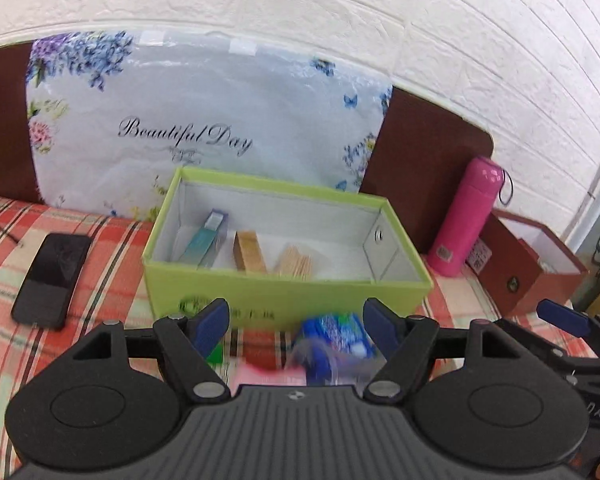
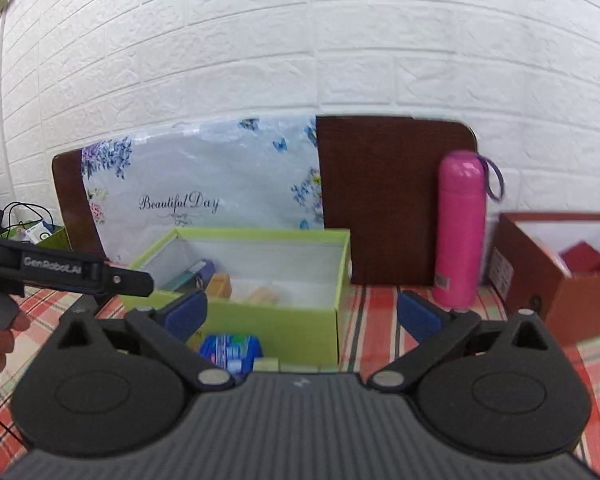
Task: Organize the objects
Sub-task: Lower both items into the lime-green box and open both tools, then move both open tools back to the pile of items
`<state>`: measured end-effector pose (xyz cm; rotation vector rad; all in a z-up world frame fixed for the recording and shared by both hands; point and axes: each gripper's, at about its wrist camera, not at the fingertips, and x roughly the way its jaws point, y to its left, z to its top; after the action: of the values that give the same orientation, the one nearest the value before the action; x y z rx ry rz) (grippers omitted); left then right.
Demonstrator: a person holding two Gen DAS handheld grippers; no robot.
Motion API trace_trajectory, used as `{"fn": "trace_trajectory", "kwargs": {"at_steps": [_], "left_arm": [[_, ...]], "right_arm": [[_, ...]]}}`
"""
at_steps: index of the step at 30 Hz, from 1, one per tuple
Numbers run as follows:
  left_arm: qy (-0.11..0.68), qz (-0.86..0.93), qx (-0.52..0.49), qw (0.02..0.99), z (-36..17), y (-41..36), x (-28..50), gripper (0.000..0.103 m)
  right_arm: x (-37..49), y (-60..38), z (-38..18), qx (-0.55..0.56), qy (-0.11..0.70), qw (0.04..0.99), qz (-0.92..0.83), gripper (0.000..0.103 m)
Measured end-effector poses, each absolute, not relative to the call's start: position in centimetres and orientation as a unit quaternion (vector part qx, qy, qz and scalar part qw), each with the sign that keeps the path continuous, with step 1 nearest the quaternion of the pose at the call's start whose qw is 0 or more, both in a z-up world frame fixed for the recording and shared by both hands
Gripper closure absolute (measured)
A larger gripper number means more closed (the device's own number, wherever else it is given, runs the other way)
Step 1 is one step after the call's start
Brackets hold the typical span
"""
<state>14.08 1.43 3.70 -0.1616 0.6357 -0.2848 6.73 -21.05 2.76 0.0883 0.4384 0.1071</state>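
Plaid cloth (image 1: 100, 248), red, white and green, covers the surface; items listed left to right

Phone (image 1: 52, 280): black, flat on the cloth, left of the green box, apart from it

Pillow (image 1: 204, 120): pale, floral print, lettered "Beautiful Day", upright against a brown headboard (image 1: 424, 168) and behind the box

Green box (image 1: 284, 240): open top, white lining; holds a teal carton (image 1: 206, 242), a tan block (image 1: 250, 254) and a bundle of wooden sticks (image 1: 296, 266), side by side toward its left half

Left gripper (image 1: 296, 324): jaws apart, nothing clamped; a blurred blue packet (image 1: 336, 332) lies on the cloth just in front of the box, between the blue pads but not pressed by them; something pink and blurred beside it

Right gripper (image 2: 302, 316): jaws spread wide, empty; same blue packet (image 2: 230, 350) shows low, near its left finger

Pink flask (image 2: 460, 232): upright, loop strap at the cap, right of the box, by the headboard

Red-brown box (image 2: 540, 272): open, far right, a dark red item inside
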Motion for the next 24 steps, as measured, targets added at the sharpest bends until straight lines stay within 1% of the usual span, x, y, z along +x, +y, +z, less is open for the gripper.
{"fn": "trace_trajectory", "kwargs": {"at_steps": [7, 12, 19, 24], "left_arm": [[0.339, -0.14, -0.086, 0.926, 0.3, 1.3, 9.5, 0.026], [0.352, -0.136, -0.102, 0.921, -1.6, 1.8, 7.5, 0.026], [0.372, -0.107, -0.106, 0.916, -3.6, 2.8, 7.4, 0.026], [0.372, -0.113, -0.099, 0.916, -3.9, 2.5, 8.6, 0.026]], "right_arm": [[3.4, -20.5, -1.4, 0.059, 0.264, 0.961, 0.047, 0.0], [1.7, -19.7, -3.2, 0.048, 0.277, 0.959, 0.048, 0.0], [0.4, -19.1, -4.9, 0.02, 0.283, 0.959, 0.022, 0.0], [-0.1, -18.7, -4.8, 0.003, 0.276, 0.961, 0.013, 0.001]]}}
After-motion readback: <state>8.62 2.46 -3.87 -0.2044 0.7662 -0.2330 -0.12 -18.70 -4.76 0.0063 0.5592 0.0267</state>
